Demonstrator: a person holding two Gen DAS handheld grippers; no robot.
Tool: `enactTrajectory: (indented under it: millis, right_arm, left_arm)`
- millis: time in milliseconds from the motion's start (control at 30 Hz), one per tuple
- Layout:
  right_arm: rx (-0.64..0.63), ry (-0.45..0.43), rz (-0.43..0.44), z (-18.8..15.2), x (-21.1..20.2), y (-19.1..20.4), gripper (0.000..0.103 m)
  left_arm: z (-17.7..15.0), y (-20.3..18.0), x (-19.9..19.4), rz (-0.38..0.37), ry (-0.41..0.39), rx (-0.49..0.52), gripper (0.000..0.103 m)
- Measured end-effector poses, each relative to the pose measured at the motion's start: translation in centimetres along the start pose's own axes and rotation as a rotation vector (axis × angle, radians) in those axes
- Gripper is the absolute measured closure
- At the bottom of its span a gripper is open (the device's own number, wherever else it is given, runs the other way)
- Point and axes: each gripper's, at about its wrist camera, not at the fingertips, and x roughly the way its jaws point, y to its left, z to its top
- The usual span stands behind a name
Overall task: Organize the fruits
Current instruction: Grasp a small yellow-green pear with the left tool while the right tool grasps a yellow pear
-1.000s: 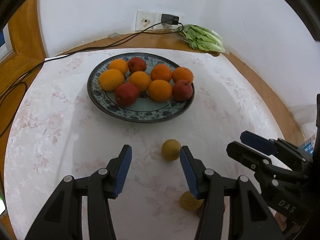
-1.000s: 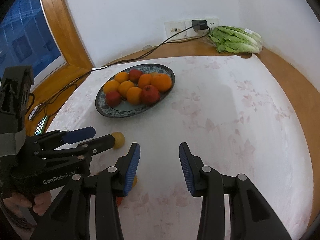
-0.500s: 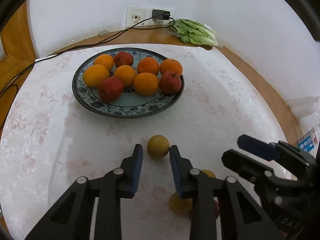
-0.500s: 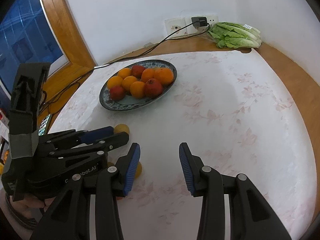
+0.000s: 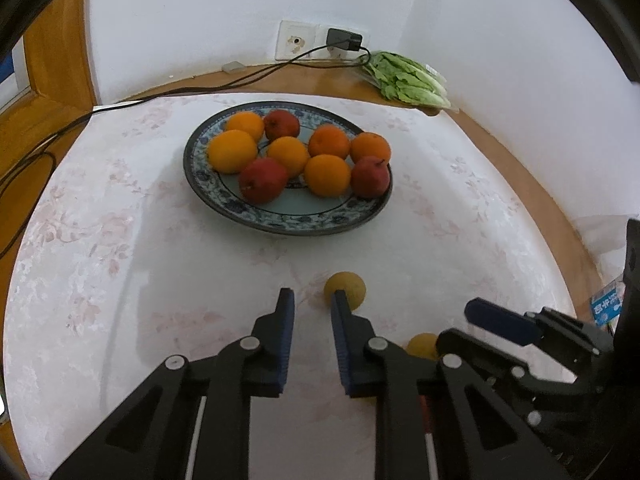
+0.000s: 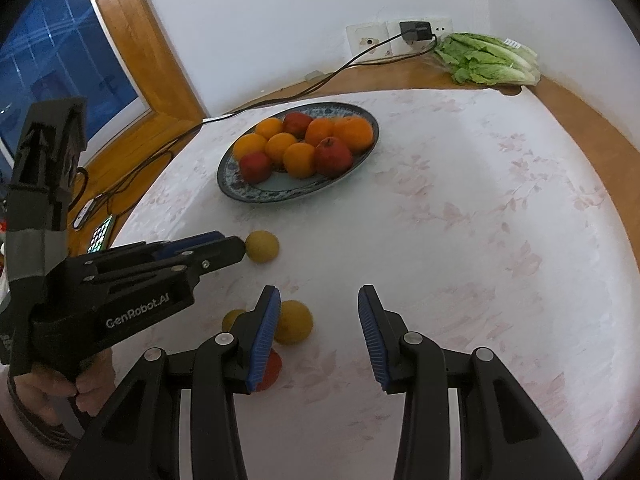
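Note:
A blue-patterned plate [image 5: 280,222] [image 6: 240,196] holds several oranges and three red fruits. A loose yellow fruit [image 5: 348,286] [image 6: 262,246] lies on the table in front of it. My left gripper [image 5: 312,300] has narrowed to a small gap with nothing between its pads; its right fingertip touches the fruit's left side. My right gripper [image 6: 318,300] is open and empty. Two more yellow fruits [image 6: 294,322] and a red one [image 6: 270,368] lie by its left finger, partly hidden.
The round table has a pale floral cloth [image 6: 460,220]. Lettuce [image 5: 408,80] lies on the wooden ledge at the back right. A charger and cable [image 5: 344,42] run along the wall. Phones [image 6: 100,236] lie on the ledge at left.
My left gripper has narrowed from wide open to a small gap and now sits left of the yellow fruit rather than around it. The right gripper has drifted slightly and stayed open.

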Motion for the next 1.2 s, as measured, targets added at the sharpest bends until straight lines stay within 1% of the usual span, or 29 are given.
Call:
enactTrajectory:
  millis: [100,167,233,367,500,533,600,767,967,1100,1200]
  right_arm:
    - [0.001,0.002,0.004,-0.2,-0.1,0.0,0.061]
    - [0.002,0.0,0.0,-0.2,-0.2,0.0,0.061]
    - [0.006,-0.003,-0.004,-0.2,-0.3,-0.1,0.061]
    - [0.019,-0.003,-0.013,-0.2,-0.5,-0.5,0.061]
    - [0.041,-0.002,-0.021,-0.2,-0.6,-1.1,0.061]
    - [0.043,-0.002,-0.022,-0.2,-0.6,-1.2,0.061]
    - [0.044,-0.003,-0.021,-0.2,-0.6,-1.2,0.061]
    - [0.044,0.004,-0.007,-0.2,-0.6,-1.1,0.061]
    - [0.049,0.021,0.04,-0.3,-0.2,-0.6,0.061]
    - [0.058,0.039,0.061,-0.4,0.3,-0.4,0.061]
    - [0.087,0.07,0.095,-0.4,0.9,-0.4,0.062]
  left_arm:
    - [0.0,-0.5,0.0,-0.028,0.001,0.008,0.083]
    - [0.0,-1.0,0.2,-0.035,0.006,0.022,0.078]
    - [0.1,-1.5,0.6,-0.035,0.01,0.037,0.077]
    - [0.3,-2.2,1.3,-0.045,0.015,0.056,0.073]
    - [0.4,-2.7,2.1,-0.037,0.022,0.074,0.074]
    - [0.4,-2.7,2.1,-0.033,0.017,0.077,0.078]
    - [0.3,-2.6,2.1,-0.035,0.01,0.08,0.078]
    - [0.3,-2.1,1.4,-0.03,-0.005,0.065,0.079]
    - [0.3,-0.7,0.5,-0.005,-0.009,0.024,0.079]
    - [0.2,0.5,0.1,0.009,-0.014,-0.008,0.078]
    - [0.3,1.1,-0.2,0.015,-0.02,-0.028,0.078]
